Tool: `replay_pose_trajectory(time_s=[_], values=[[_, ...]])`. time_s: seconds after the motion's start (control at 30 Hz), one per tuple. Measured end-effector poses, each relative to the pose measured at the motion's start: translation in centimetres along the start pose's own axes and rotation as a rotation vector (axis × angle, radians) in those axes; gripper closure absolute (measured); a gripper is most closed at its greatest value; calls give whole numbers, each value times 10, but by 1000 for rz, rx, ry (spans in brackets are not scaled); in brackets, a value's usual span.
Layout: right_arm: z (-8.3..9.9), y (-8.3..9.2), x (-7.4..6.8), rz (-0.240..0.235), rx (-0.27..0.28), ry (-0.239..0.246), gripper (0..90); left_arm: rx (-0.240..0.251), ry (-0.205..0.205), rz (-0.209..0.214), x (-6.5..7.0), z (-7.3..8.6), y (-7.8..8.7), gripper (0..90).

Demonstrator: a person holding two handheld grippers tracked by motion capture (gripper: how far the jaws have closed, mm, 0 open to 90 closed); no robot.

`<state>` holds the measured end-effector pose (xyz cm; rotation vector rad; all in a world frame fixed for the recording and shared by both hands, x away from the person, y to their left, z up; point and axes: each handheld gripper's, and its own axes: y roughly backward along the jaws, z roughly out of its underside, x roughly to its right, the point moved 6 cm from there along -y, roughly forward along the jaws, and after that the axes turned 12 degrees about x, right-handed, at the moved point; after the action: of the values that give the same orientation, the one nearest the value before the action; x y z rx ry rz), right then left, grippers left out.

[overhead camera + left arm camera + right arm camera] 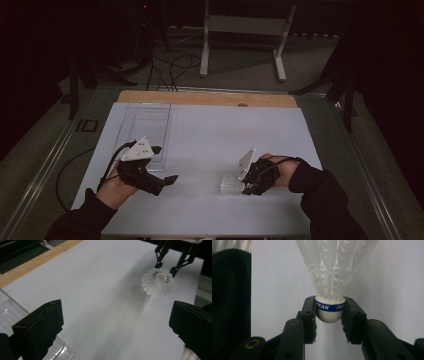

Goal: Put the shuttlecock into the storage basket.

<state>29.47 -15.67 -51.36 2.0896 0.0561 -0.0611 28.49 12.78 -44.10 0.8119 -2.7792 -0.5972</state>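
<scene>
A white plastic shuttlecock with a blue band reading PEAK is clamped by its rounded cork between the jaws of my right gripper. In the high view that right gripper sits at the right of the white table, and the shuttlecock skirt points left. My left gripper hovers at the left of the table with its jaws wide apart and nothing between them. From the left gripper view the shuttlecock skirt faces me, beyond my open left gripper.
A clear plastic tray lies on the white table top at the left, just behind the left hand; its corner is beside the left jaw. A wooden strip edges the far side. Stand legs and cables stand beyond on the floor.
</scene>
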Motion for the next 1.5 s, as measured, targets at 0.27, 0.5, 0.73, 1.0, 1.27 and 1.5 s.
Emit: replay_pose_trajectory(time_s=[0.27,0.5,0.73,1.0,1.27,1.5], values=[[-2,-3,-1,-5,7,10,659,-38,-23,25,5,-4,-12,0],[-4,-4,-1,-1,17,3,659,-66,-41,35,7,-8,-21,0],[-6,-7,-3,-11,20,19,659,-94,-60,56,10,-14,-29,0],[-8,-8,-4,-15,39,25,659,-109,-74,100,17,-22,-46,0],[-9,-9,-5,-18,60,40,659,-149,-91,140,25,-23,-65,0],[-10,-7,-7,-21,72,50,659,-172,-93,187,31,-24,-78,17]])
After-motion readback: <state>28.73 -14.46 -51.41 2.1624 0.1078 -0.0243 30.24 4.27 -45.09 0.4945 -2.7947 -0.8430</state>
